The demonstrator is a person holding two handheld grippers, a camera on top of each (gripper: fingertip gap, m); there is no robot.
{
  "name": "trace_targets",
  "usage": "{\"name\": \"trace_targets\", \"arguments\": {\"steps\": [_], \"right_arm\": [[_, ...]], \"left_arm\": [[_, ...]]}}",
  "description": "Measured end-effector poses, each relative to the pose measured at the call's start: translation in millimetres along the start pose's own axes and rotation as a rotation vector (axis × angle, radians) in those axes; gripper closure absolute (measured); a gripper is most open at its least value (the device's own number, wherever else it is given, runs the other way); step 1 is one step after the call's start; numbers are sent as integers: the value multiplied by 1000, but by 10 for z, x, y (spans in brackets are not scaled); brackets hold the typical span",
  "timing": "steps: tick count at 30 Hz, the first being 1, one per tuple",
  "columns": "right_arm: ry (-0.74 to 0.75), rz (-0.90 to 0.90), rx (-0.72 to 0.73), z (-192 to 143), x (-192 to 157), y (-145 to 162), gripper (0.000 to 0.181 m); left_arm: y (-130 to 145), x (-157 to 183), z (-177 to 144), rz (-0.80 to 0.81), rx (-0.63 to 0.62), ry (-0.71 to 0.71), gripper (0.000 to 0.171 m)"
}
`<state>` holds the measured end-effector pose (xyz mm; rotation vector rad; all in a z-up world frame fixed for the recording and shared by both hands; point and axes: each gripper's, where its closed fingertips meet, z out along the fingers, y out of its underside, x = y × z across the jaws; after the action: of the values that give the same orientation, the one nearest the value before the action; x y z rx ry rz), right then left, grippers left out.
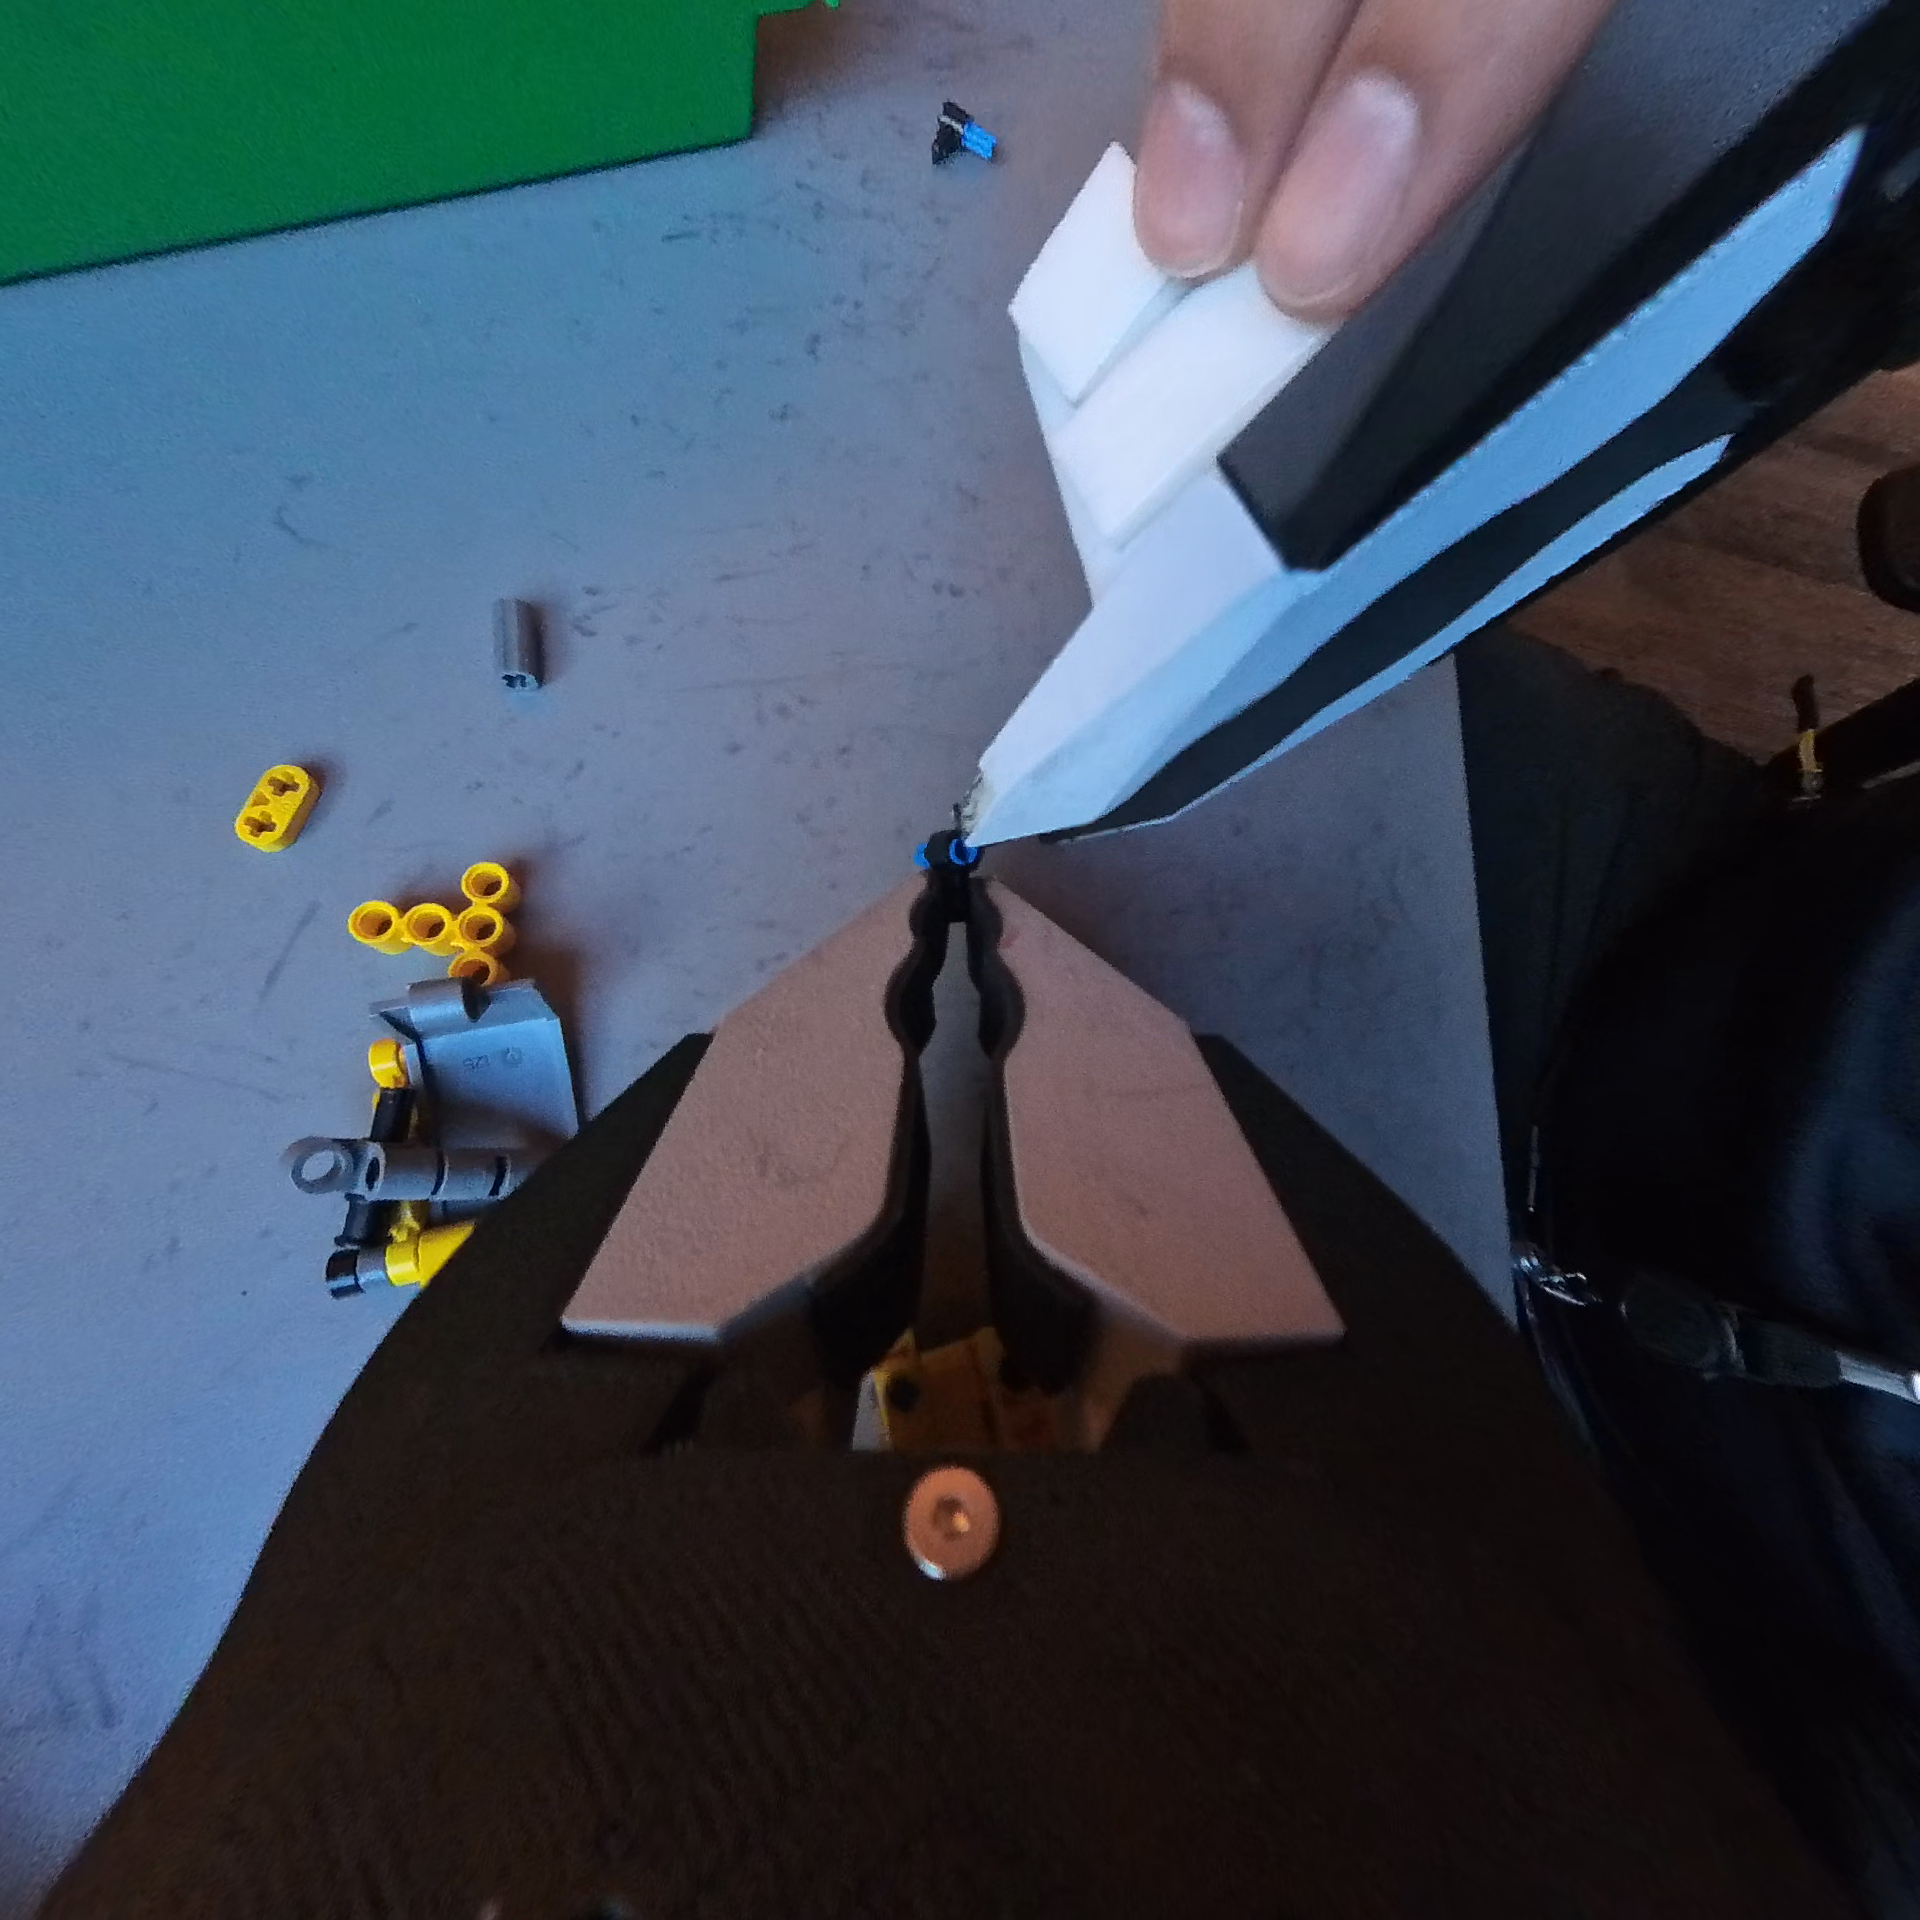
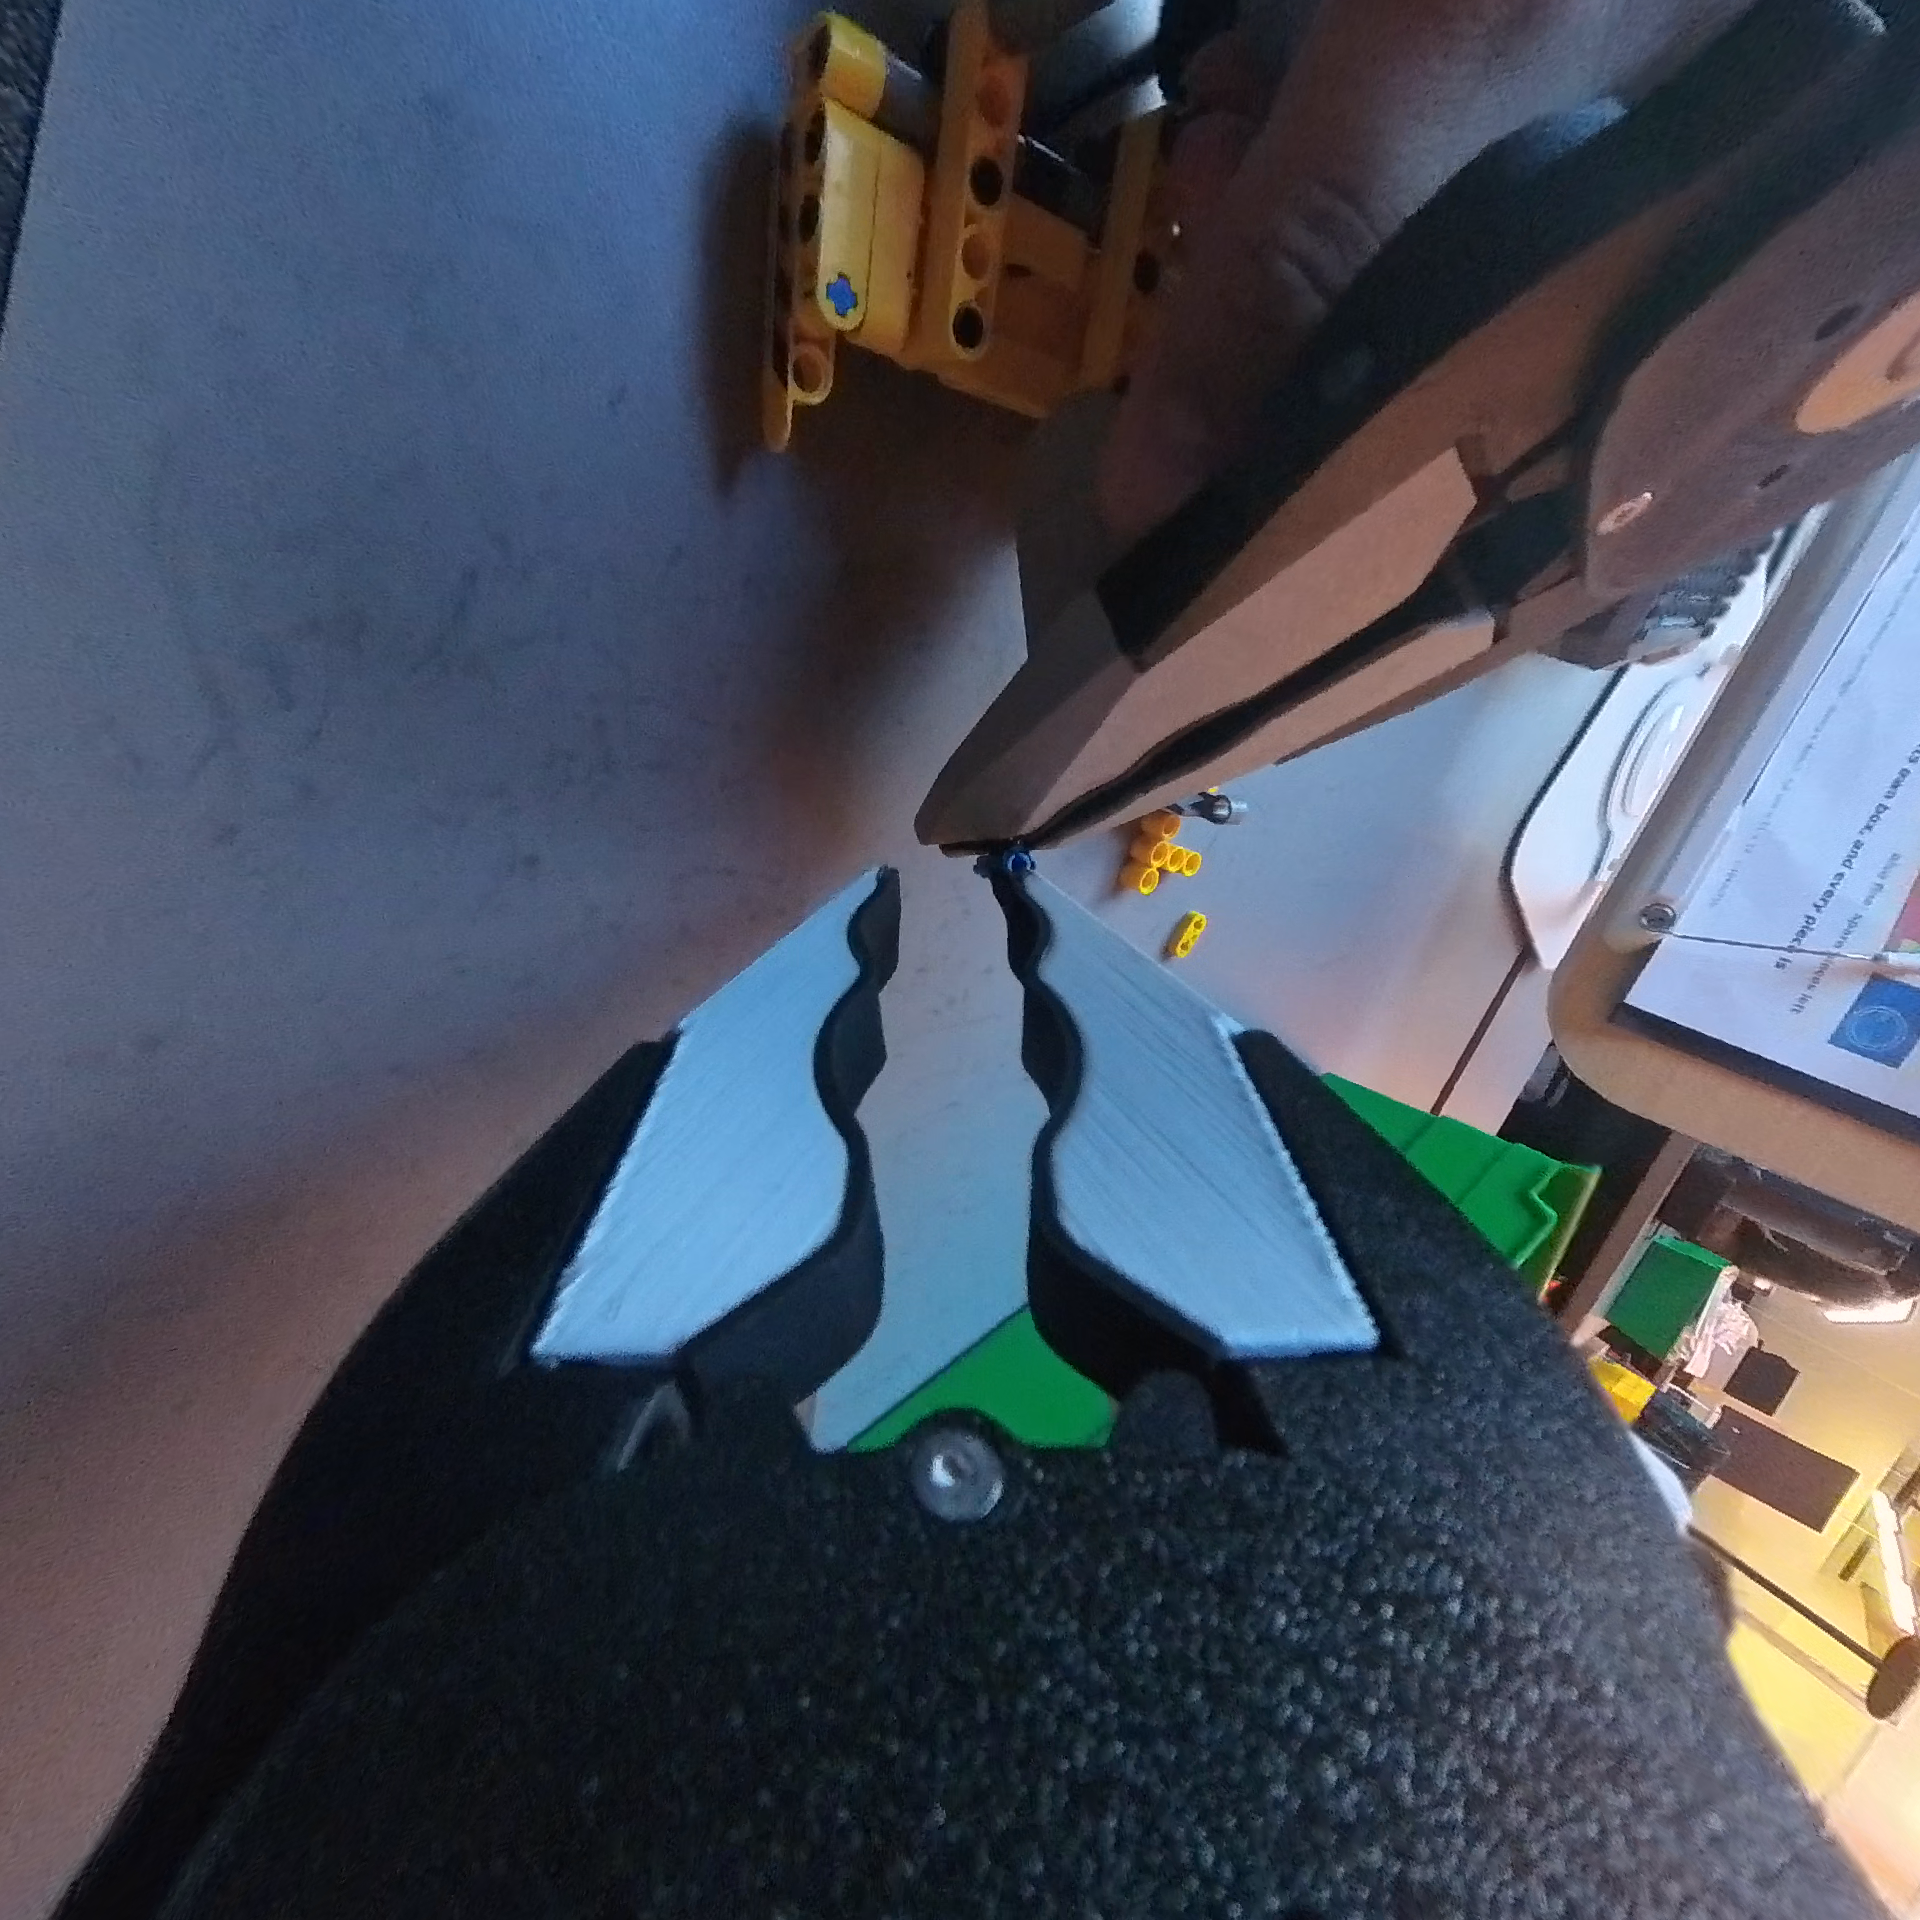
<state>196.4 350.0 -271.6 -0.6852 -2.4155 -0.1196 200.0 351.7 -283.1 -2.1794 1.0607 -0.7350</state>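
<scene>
Jaws of the left gripper (image 1: 948, 891) are pinched nearly closed on a small blue-black pin (image 1: 945, 854) at the very tips. Right gripper (image 2: 940, 883) jaws are held clearly apart, one tip touching the same pin (image 2: 1010, 862). Pin is suspended above the grey table (image 1: 727, 499). Nearby are seen yellow connectors (image 1: 447, 925), a grey sleeve (image 1: 517, 642), a green bin (image 1: 312, 114) and a yellow beam assembly (image 2: 935, 229).
</scene>
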Motion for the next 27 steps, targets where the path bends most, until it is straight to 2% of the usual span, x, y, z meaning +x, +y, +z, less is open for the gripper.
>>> {"name": "trace_targets", "arguments": {"steps": [7,12,16,23,27], "right_arm": [[2,-158,-106,68,-36,46,162],[-5,-248,-146,124,-35,50,171],[-25,-247,-163,172,-42,62,158],[-74,-291,-122,189,38,40,180],[-99,-347,-118,202,39,38,180]], "left_arm": [[44,-25,38,-21,-47,-2,171],[99,-20,61,2,-118,48,170],[123,-67,18,-35,-144,134,170],[126,-70,22,54,-187,164,171],[116,-66,35,35,-171,184,171]]}}
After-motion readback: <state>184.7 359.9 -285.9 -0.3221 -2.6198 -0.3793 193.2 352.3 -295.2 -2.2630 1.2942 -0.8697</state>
